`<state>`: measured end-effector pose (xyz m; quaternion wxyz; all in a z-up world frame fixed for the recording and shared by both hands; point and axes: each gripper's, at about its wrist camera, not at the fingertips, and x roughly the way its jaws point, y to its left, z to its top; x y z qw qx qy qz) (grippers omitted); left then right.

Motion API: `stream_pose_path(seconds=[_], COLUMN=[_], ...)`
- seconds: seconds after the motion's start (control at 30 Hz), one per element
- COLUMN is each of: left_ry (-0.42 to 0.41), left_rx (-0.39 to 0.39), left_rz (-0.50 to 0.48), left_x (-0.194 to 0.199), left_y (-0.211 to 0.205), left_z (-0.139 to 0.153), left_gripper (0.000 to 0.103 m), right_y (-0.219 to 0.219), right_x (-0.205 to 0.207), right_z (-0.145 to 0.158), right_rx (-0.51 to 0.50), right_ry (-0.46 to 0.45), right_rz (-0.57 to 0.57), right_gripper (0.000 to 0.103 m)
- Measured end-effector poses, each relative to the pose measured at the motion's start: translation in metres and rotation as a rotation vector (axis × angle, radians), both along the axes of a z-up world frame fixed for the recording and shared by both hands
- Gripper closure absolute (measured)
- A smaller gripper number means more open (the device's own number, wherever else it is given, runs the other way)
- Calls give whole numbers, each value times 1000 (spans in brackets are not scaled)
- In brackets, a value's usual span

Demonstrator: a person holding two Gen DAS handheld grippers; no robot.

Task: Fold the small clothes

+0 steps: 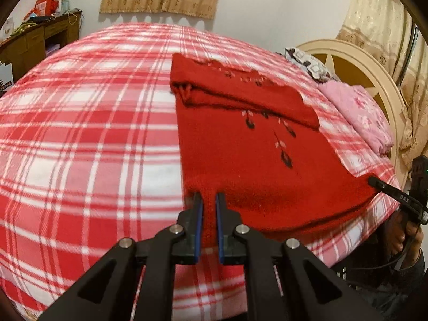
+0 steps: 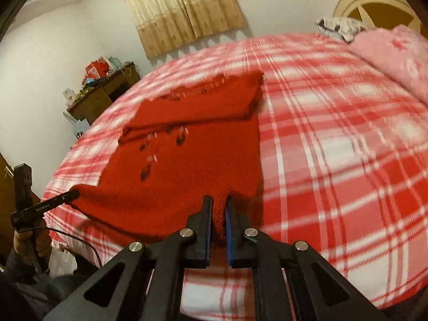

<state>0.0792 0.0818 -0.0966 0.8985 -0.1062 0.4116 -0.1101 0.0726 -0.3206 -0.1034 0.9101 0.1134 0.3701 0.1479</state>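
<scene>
Two hand-held grippers, left point(image 1: 209, 196) and right point(image 2: 218, 200), each pinching one red sweater point(image 1: 240, 160) hem corner.

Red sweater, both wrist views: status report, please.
Left gripper shut on red sweater hem corner. Right gripper shut on opposite hem corner. Sleeves already folded across the top; sweater flat on plaid bedspread. Nothing in the way.

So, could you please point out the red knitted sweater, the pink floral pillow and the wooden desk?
red knitted sweater point(image 1: 240, 160): left wrist view, its front panel.
pink floral pillow point(image 1: 358, 112): left wrist view, its top face.
wooden desk point(image 2: 99, 101): right wrist view, its front.
</scene>
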Motion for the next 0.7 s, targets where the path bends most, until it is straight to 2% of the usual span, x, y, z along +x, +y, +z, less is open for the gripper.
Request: stream_pose_path(seconds=[0.2,0.7], left_ry=[-53,-197], left_rx=[-40,-77], left_rz=[8,44], left_x=[19,70], left_y=[4,9], left_z=[23,79], left_gripper=[94,94], right_y=[5,10], right_x=[18,62], right_z=[41,105], right_rx=[-7,0], right_ry=[-124,-270], right_rz=[1,0], right_gripper=[95,95])
